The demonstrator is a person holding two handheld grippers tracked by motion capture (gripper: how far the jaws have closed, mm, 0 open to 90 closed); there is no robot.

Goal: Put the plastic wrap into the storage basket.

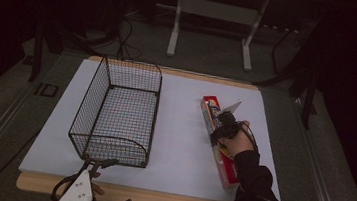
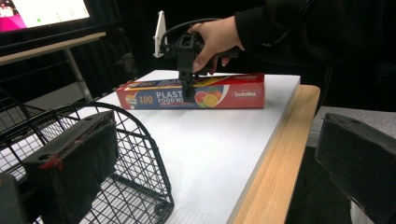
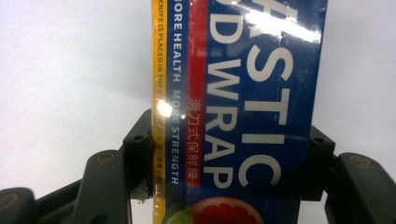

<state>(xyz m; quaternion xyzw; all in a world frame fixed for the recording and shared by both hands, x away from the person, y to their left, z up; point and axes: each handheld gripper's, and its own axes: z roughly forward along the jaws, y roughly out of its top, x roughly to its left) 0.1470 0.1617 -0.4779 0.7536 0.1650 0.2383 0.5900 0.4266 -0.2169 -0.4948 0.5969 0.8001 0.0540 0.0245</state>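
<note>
Straddling the plastic wrap box [image 3: 243, 93] near its middle, your right tool [image 1: 224, 126] has both jaws touching its long sides where it lies on the white table [image 1: 181, 146]. Squeeze evenly, lift level. Your left tool [image 1: 93, 164] waits spread by the wire basket [image 1: 119, 114].

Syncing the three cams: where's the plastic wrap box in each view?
High view: plastic wrap box lies right of centre on the white board, right gripper over it.
Left gripper view: upper middle, lying lengthwise behind the wire basket.
Right gripper view: fills the centre, running top to bottom, a jaw against each long side.
Shared landmark: the white board under the box.
</note>
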